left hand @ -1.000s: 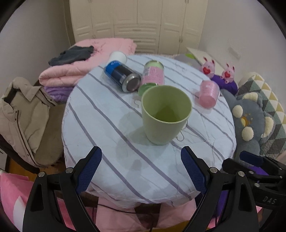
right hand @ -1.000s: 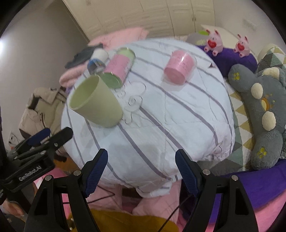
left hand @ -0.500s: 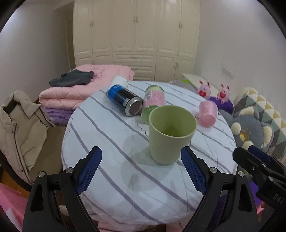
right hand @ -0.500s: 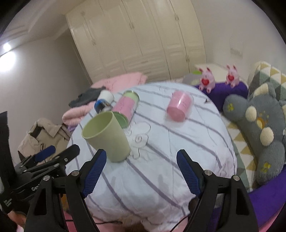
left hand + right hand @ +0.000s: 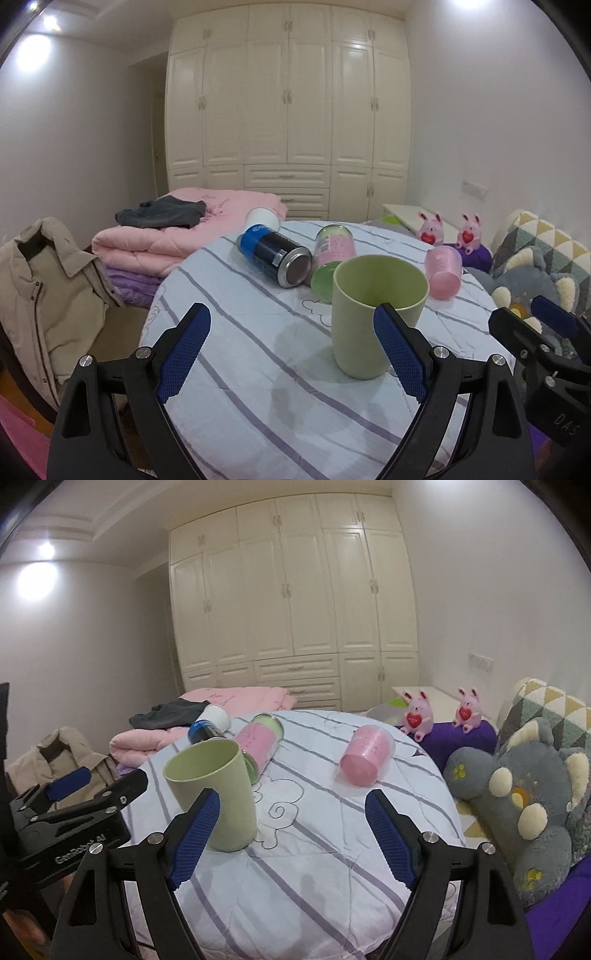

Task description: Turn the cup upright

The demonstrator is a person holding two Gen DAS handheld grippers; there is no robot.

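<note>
While the green cup (image 5: pixel 373 317) stands upright, mouth up, on the round striped surface (image 5: pixel 258 387), both grippers sit at its near edge with fingers wide and empty: left gripper (image 5: pixel 291 354), right gripper (image 5: pixel 291 834). Behind the cup lie a blue can (image 5: pixel 275 254), a pink-labelled jar (image 5: pixel 332 254) and a pink cup (image 5: pixel 365 755), all on their sides. A white wardrobe (image 5: pixel 288 122) fills the back wall. Folded pink bedding (image 5: pixel 173 236) lies left; plush toys (image 5: pixel 524 786) sit right.

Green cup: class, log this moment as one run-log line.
green cup: upright on table | left gripper: open, empty | right gripper: open, empty | pink cup: on side
</note>
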